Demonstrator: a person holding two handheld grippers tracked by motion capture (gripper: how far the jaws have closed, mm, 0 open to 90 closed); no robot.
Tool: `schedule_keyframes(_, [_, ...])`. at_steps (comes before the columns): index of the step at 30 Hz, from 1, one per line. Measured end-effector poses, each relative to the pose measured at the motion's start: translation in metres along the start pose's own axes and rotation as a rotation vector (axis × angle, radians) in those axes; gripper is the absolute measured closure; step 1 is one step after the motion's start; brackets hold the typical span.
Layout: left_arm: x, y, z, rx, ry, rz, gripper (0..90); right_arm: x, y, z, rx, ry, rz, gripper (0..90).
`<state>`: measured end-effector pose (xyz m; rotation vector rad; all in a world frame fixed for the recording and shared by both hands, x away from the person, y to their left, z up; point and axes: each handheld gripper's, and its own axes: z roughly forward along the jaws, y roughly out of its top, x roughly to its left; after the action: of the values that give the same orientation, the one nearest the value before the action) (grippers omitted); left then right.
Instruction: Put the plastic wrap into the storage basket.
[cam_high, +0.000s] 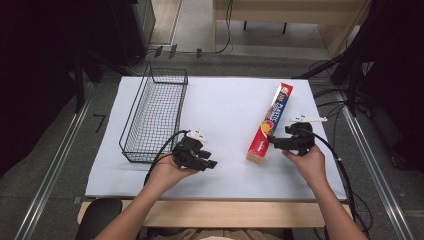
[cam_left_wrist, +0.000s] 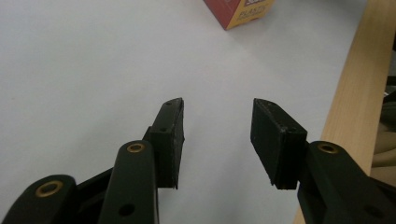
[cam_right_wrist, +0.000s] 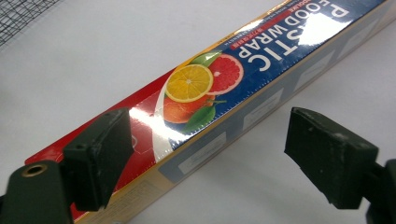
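Glossy cardboard wrap box (cam_right_wrist: 243, 88), black wire basket (cam_high: 155, 112), matt white tabletop (cam_high: 225, 115)

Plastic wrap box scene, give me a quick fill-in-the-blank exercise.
1. The wire basket stands at the table's ____ side.
2. The right claw has its jaws ____ beside the plastic wrap box.
3. The left claw holds ____.
4. The box's picture shows sliced ____ fruit.

Missing words: left; open; nothing; citrus
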<state>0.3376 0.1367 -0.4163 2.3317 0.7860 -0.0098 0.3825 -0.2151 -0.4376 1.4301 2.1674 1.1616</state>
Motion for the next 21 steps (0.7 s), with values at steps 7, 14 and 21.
schedule_keyframes(7, [-0.0009, -0.001, -0.0022, -0.008, 0.0, 0.025, 41.6, 0.0033, -0.0002, 0.0011, 0.021, 0.011, -0.011, 22.1])
schedule_keyframes(14, [0.0016, -0.0009, -0.0072, -0.035, -0.026, 0.019, 39.9, 0.0064, -0.0004, 0.0, 0.06, 0.006, 0.003, 26.2])
schedule_keyframes(21, [0.0044, -0.0015, -0.0046, -0.021, -0.028, 0.018, 39.5, 0.0075, -0.0007, -0.0025, 0.056, 0.015, 0.012, 28.0])
